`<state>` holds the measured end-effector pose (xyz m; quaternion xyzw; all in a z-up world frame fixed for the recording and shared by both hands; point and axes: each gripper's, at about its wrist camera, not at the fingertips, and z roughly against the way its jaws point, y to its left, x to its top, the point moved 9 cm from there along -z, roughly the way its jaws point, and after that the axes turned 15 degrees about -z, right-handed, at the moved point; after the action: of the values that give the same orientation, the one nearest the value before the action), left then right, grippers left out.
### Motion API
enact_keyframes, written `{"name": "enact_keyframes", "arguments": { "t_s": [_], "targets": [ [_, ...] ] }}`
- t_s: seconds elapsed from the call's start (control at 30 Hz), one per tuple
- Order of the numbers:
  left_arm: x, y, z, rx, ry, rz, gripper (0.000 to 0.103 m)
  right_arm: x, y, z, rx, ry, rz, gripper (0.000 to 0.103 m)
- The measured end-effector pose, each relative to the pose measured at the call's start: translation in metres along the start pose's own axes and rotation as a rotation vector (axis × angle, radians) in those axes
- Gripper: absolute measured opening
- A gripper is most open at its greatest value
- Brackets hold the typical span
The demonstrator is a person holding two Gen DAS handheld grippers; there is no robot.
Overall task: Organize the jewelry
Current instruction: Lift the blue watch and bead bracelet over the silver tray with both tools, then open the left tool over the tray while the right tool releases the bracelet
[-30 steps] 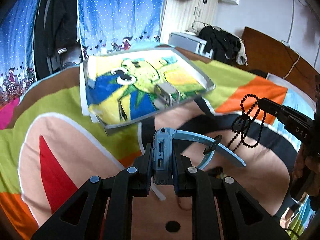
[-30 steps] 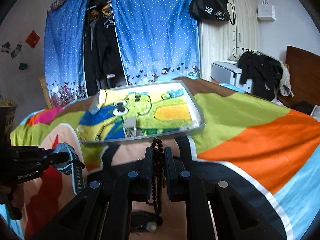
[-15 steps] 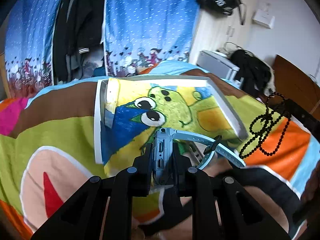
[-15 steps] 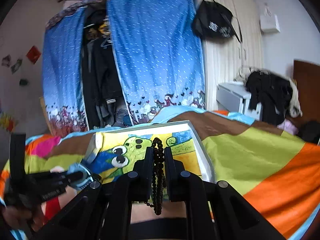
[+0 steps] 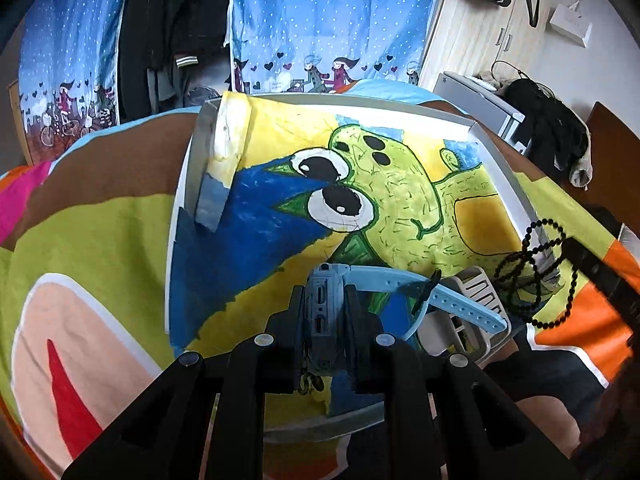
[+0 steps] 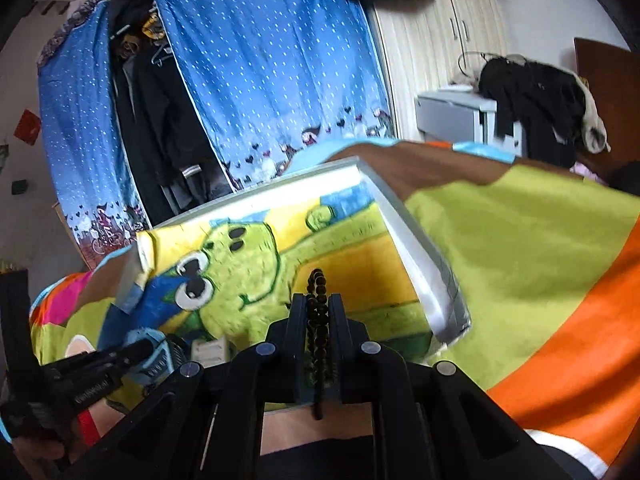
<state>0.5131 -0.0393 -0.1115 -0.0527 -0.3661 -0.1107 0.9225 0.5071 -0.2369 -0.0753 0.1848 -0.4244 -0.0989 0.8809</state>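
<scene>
My left gripper (image 5: 325, 300) is shut on a light blue watch (image 5: 400, 286), its strap sticking out to the right above a shallow white tray (image 5: 182, 200) lined with a green cartoon drawing. A small white slotted holder (image 5: 476, 312) lies in the tray's near right part, just under the strap. My right gripper (image 6: 318, 308) is shut on a string of dark beads (image 6: 318, 320), held over the tray's (image 6: 420, 248) near right corner. The beads (image 5: 536, 272) hang in loops from the right gripper (image 5: 576, 248) in the left wrist view. The left gripper (image 6: 146, 346) with the watch shows low left.
The tray rests on a bed with a bright patchwork blanket (image 5: 100, 240). Blue dotted curtains (image 6: 280, 60) and hanging dark clothes (image 6: 160, 120) stand behind the bed. A grey cabinet (image 6: 456, 116) piled with dark clothing is at the right, by a wooden headboard (image 6: 612, 80).
Both grippers have moved forward from above the blanket to over the tray, carrying the watch and the beads. The tray now looks much closer in both views.
</scene>
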Motion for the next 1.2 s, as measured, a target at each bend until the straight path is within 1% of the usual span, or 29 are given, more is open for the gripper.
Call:
{"name": "enact_keyframes", "arguments": {
  "t_s": [0.1,0.17,0.27,0.33,0.4,0.43,0.47,0.5,0.53,0.57,0.63,0.7,0.77,0.83,0.87,0.9,0.93,0.97,1.03,1.1,1.13,1.2],
  "targets": [
    [0.000,0.001,-0.003,-0.011,0.006,0.013,0.014,-0.008,-0.008,-0.006,-0.011,0.019,-0.003,0.012],
    [-0.003,0.005,-0.005,-0.018,0.018,0.041,0.014,-0.011,-0.012,-0.006,-0.020,0.022,-0.006,0.012],
    [-0.003,0.008,-0.004,-0.024,0.015,0.072,0.015,-0.014,-0.018,-0.008,-0.031,0.032,-0.006,0.013],
    [-0.002,0.008,-0.002,-0.015,0.020,0.069,0.015,-0.015,-0.020,-0.007,-0.038,0.035,-0.002,0.019],
    [0.000,0.006,0.002,-0.001,0.013,0.058,0.018,-0.014,-0.021,-0.004,-0.045,0.024,0.006,0.032],
    [0.001,0.006,0.005,0.002,0.005,0.056,0.025,-0.014,-0.021,-0.003,-0.049,0.018,0.009,0.035],
    [0.002,0.005,0.007,0.008,0.002,0.057,0.036,-0.013,-0.021,0.000,-0.048,0.011,0.015,0.039],
    [0.003,0.005,0.011,0.003,-0.009,0.061,0.043,-0.013,-0.020,0.002,-0.050,0.008,0.021,0.042],
    [0.004,0.005,0.016,-0.003,-0.027,0.068,0.053,-0.012,-0.019,0.003,-0.052,0.005,0.025,0.043],
    [0.006,0.006,0.020,-0.007,-0.046,0.078,0.056,-0.012,-0.019,0.006,-0.054,0.000,0.030,0.045],
    [0.010,0.006,0.029,-0.011,-0.066,0.087,0.059,-0.010,-0.017,0.012,-0.055,-0.008,0.035,0.054],
    [0.014,0.005,0.039,-0.012,-0.080,0.089,0.064,-0.008,-0.015,0.021,-0.047,-0.024,0.035,0.071],
    [0.018,0.004,0.051,-0.004,-0.108,0.085,0.069,-0.005,-0.011,0.033,-0.031,-0.047,0.035,0.078],
    [0.022,0.004,0.066,0.024,-0.147,0.077,0.072,-0.002,-0.007,0.043,-0.026,-0.068,0.044,0.081],
    [0.023,0.003,0.072,0.038,-0.159,0.072,0.077,0.001,-0.004,0.052,-0.014,-0.088,0.050,0.084],
    [0.023,0.002,0.078,0.052,-0.172,0.066,0.081,0.004,-0.001,0.060,-0.005,-0.105,0.052,0.090],
    [0.024,0.001,0.084,0.066,-0.184,0.060,0.091,0.007,0.002,0.067,0.002,-0.123,0.053,0.094],
    [0.025,0.001,0.092,0.082,-0.200,0.054,0.097,0.009,0.004,0.073,0.007,-0.138,0.052,0.098],
    [0.027,-0.001,0.110,0.098,-0.243,0.045,0.098,0.017,0.011,0.093,0.027,-0.185,0.055,0.101],
    [0.030,-0.004,0.128,0.092,-0.282,0.026,0.099,0.022,0.017,0.109,0.037,-0.219,0.069,0.103],
    [0.030,-0.007,0.136,0.087,-0.295,0.018,0.101,0.023,0.020,0.113,0.038,-0.230,0.076,0.103],
    [0.031,-0.010,0.151,0.083,-0.322,0.003,0.101,0.024,0.027,0.128,0.048,-0.255,0.092,0.103]
  ]
}}
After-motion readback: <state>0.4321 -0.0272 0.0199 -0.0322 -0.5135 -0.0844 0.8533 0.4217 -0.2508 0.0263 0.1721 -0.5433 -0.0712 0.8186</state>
